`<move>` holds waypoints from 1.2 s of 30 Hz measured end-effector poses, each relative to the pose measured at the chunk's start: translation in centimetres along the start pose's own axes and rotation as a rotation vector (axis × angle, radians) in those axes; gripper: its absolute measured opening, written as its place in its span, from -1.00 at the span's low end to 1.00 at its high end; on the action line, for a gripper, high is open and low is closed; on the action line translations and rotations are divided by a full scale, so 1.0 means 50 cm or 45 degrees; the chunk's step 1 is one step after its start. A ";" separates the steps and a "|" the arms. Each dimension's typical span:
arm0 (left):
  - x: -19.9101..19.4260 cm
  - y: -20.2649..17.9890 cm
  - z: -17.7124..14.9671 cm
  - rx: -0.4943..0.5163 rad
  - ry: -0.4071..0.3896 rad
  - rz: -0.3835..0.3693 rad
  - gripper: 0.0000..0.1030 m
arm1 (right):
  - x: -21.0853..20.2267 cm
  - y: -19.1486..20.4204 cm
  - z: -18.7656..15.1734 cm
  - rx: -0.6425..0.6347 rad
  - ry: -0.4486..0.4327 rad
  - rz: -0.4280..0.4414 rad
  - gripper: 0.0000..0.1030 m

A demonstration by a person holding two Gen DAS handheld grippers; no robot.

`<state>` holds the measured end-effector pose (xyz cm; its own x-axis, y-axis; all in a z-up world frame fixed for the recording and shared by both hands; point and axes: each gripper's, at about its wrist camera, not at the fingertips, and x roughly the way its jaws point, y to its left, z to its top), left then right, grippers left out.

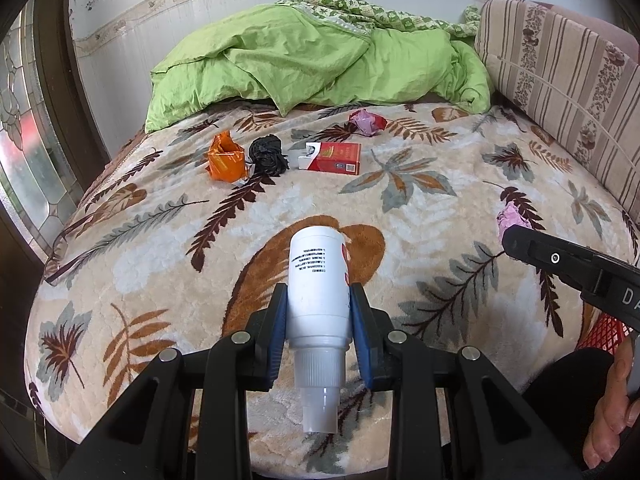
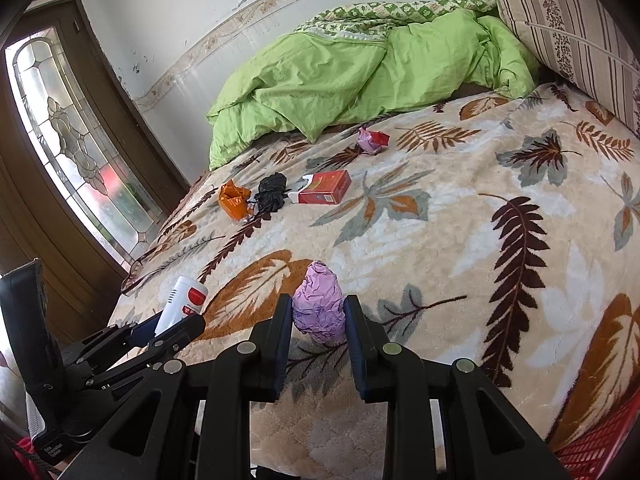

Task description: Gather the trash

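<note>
My left gripper (image 1: 319,300) is shut on a white spray bottle (image 1: 318,292), held above the leaf-pattern blanket with its nozzle toward the camera; the bottle also shows in the right wrist view (image 2: 182,300). My right gripper (image 2: 319,312) is shut on a crumpled purple paper ball (image 2: 320,308), also seen in the left wrist view (image 1: 510,220). Further back on the bed lie an orange wrapper (image 1: 225,158), a black crumpled bag (image 1: 268,156), a red cigarette box (image 1: 334,158) and a pink-red crumpled wrapper (image 1: 366,121).
A green duvet (image 1: 320,60) is bunched at the back of the bed. A striped cushion (image 1: 560,80) leans at the right. A red mesh basket (image 2: 600,444) sits at the bed's near right edge. A glass-panelled door (image 2: 72,140) stands at the left.
</note>
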<state>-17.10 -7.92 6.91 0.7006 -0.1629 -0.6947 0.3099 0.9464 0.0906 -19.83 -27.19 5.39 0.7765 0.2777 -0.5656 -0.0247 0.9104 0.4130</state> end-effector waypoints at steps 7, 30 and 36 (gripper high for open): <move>0.007 0.002 -0.001 -0.004 0.004 -0.003 -0.44 | 0.003 0.002 0.000 -0.002 0.005 -0.003 -0.47; 0.013 0.005 0.001 -0.006 0.005 -0.007 -0.44 | 0.008 0.005 -0.001 -0.003 0.012 -0.005 -0.47; 0.014 0.004 0.000 -0.008 0.004 -0.009 -0.44 | 0.008 0.004 0.000 -0.002 0.012 -0.005 -0.47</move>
<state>-16.53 -7.86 6.46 0.6964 -0.1683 -0.6976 0.3103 0.9471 0.0813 -19.53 -26.87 5.23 0.7707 0.2769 -0.5739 -0.0225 0.9119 0.4098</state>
